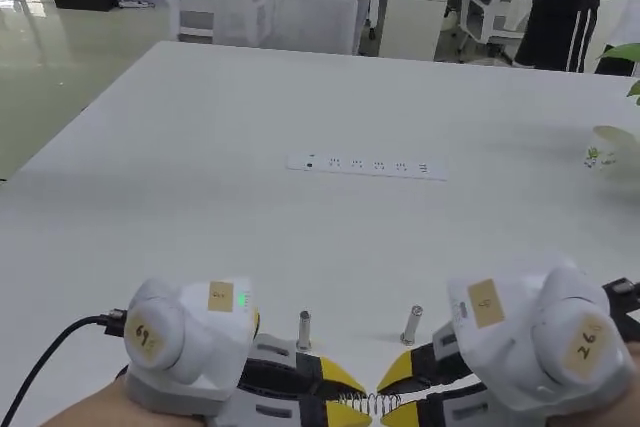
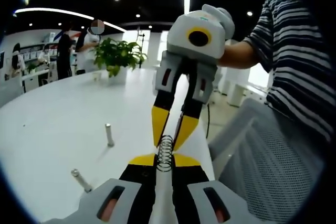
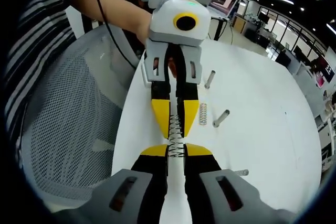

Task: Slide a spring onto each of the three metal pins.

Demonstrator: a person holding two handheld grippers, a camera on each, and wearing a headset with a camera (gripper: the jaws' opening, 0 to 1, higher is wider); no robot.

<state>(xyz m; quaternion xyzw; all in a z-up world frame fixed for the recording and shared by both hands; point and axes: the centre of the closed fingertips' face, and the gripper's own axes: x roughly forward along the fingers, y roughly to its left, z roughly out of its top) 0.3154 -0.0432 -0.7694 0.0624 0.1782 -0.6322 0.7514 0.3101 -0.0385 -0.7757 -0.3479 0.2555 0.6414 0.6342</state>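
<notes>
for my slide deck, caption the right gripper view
Right gripper and left gripper pinch one spring end to end; loose spring and pins beside

Right gripper (image 3: 177, 152): black jaws with yellow tips, drawn close on the near end of a coiled silver metal spring (image 3: 176, 141). Left gripper (image 3: 176, 129), white-bodied with the same yellow-tipped jaws, faces it from the top of the view. Its jaws are closed on the far end of the same coil, so the spring bridges both sets of tips.

A second loose silver spring (image 3: 202, 114) lies on the white table (image 3: 262, 129), just right of the left gripper's jaws. Beside it stands a short silver metal pin (image 3: 221, 118). A farther metal pin (image 3: 210, 78) stands beyond, and a nearer metal pin (image 3: 240, 172) shows low right, posture unclear.

A grey mesh chair back (image 3: 68, 129) and a black-and-white striped sleeve (image 3: 47, 30) occupy the left.
</notes>
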